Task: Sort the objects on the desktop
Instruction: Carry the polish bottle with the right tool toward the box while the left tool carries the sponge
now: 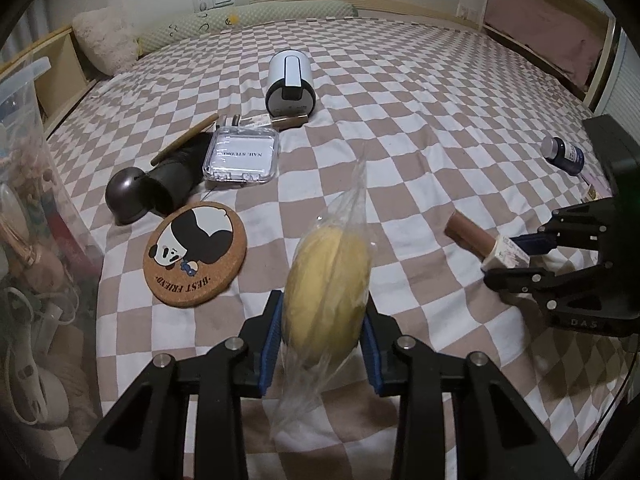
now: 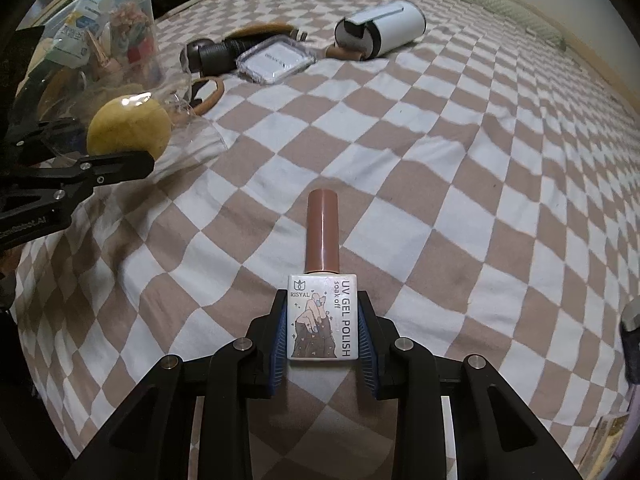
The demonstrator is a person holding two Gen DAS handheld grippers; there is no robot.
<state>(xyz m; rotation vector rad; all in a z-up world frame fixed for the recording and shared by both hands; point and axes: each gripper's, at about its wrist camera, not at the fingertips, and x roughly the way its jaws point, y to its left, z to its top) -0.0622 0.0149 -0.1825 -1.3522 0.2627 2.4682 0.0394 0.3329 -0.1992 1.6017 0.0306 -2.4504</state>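
A bagged sponge (image 1: 326,280) is clamped in the left claw (image 1: 320,332), a polish bottle (image 2: 322,312) in the right claw (image 2: 322,332), lifted for sorting.

Dim indoor light, strong fisheye edge distortion

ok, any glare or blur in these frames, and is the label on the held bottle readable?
Left wrist: heavy fisheye bend, dim corners, right tongs slightly smeared. Right wrist: glare spot on the bagged yellow sponge, gel polish bottle label sharp and readable.
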